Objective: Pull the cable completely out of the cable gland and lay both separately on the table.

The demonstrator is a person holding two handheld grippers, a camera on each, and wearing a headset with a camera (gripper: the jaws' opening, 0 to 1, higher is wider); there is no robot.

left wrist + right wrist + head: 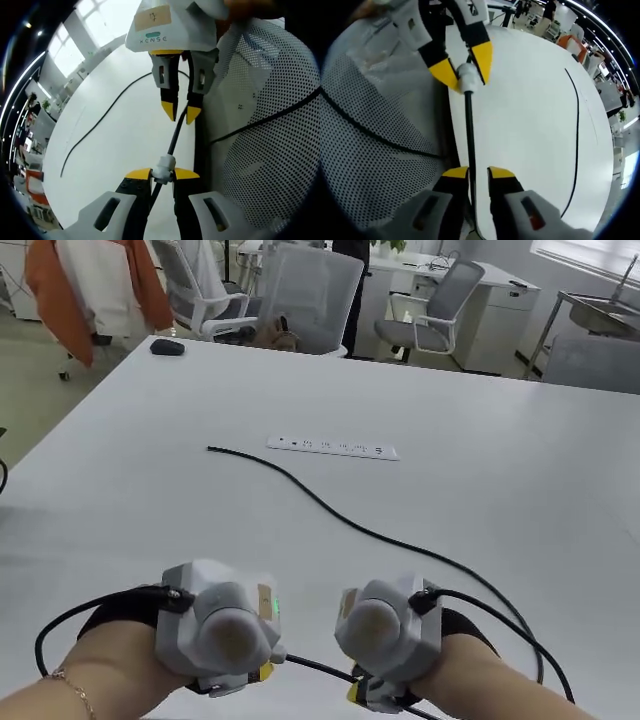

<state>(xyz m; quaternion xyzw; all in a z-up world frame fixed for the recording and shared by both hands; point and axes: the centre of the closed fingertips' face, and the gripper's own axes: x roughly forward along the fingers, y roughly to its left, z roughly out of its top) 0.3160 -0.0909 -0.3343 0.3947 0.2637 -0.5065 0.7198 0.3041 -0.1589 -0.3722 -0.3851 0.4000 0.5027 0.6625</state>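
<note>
The long black cable (330, 512) trails limp across the white bench (480, 460); it looks light and smooth-jacketed, so I judge it will slip unless pinched firmly close to the gland. The small, rigid white cable gland (164, 167) is clamped in the left tongs (162, 174). The right tongs (472, 174) straddle the cable just beyond it, but I cannot tell whether they are pinching it.

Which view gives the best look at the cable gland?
The left gripper view: the gland sits close up, pinched in the left claw, with the cable running out of it. The right gripper view shows the gland too, but smaller and near the top. In the head view it is hidden.
</note>
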